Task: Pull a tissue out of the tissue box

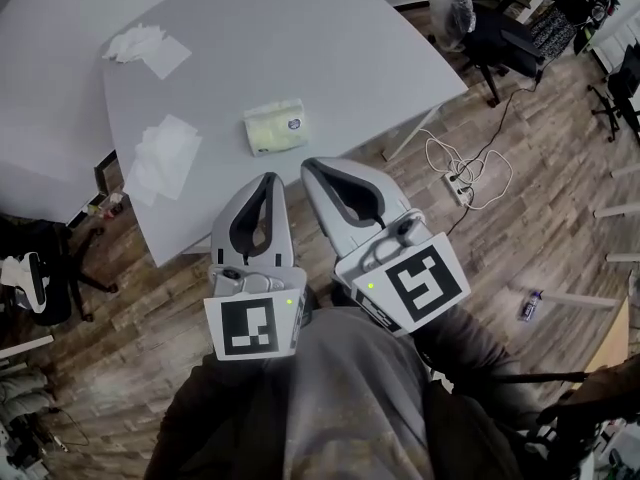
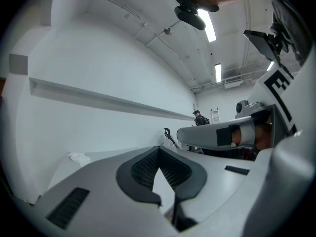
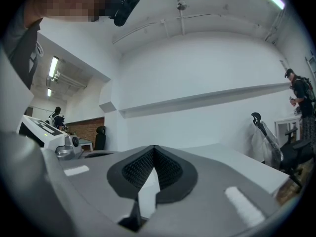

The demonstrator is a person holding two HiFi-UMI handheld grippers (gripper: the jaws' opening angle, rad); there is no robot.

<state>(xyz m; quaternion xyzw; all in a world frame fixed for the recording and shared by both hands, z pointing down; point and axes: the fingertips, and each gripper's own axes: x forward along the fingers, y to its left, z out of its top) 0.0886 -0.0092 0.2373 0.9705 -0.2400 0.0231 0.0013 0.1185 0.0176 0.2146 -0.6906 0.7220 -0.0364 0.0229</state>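
Note:
The pale yellow-green tissue box lies on the grey table, near its front part. Both grippers hover side by side close to my body, pointing at the table's front edge, short of the box. My left gripper is shut with nothing between its fingertips; its own view shows the jaws meeting at the tip. My right gripper is also shut and empty, its jaws touching. Neither touches the box. Loose white tissues lie left of the box, and more farther back.
A power strip with tangled white cables lies on the wooden floor right of the table. Black office chairs stand at the top right and at the left. A person stands far off.

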